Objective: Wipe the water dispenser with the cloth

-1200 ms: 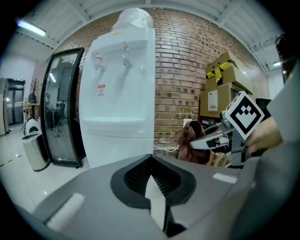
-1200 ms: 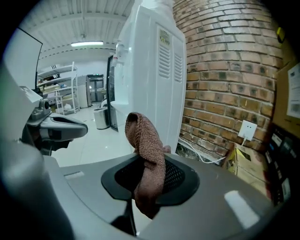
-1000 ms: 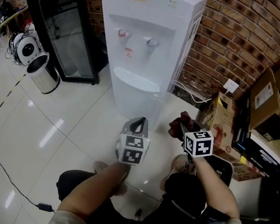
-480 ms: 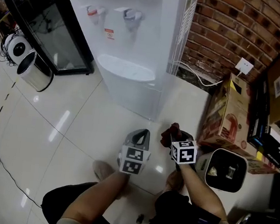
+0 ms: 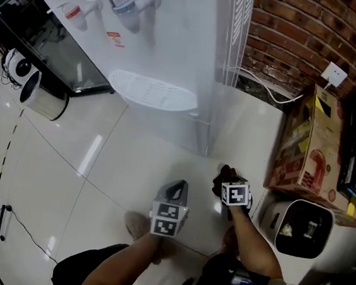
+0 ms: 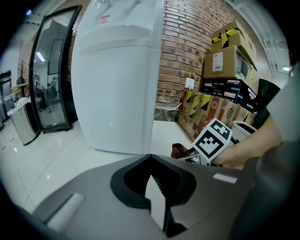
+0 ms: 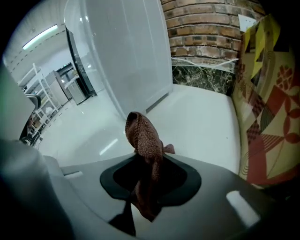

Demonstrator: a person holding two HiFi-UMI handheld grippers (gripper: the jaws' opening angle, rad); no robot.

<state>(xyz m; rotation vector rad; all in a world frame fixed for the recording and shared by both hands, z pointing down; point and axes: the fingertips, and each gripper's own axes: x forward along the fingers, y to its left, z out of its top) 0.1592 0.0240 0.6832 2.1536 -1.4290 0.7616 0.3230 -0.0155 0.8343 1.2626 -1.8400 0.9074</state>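
Note:
The white water dispenser (image 5: 174, 56) stands on the tiled floor against the brick wall, its drip tray (image 5: 152, 90) and two taps at the top of the head view. It fills the left gripper view (image 6: 117, 84) and the right gripper view (image 7: 126, 51). My right gripper (image 5: 227, 177) hangs low by the dispenser's right front corner, shut on a reddish-brown cloth (image 7: 143, 138) that sticks up between its jaws; the jaws have just been opening a little with the cloth still between them. My left gripper (image 5: 178, 185) is beside it on the left, shut and empty (image 6: 150, 157).
A patterned cardboard box (image 5: 310, 146) and a white bin with a black lid (image 5: 302, 227) stand to the right. A wall socket (image 5: 334, 75) with a white cable is behind the dispenser. A steel bin (image 5: 40, 96) and a black glass cabinet (image 5: 62, 44) stand to the left.
Both grippers have sunk toward the floor, the right one more, and it has tipped downward with the cloth. The head view has dropped closer to the dispenser's base.

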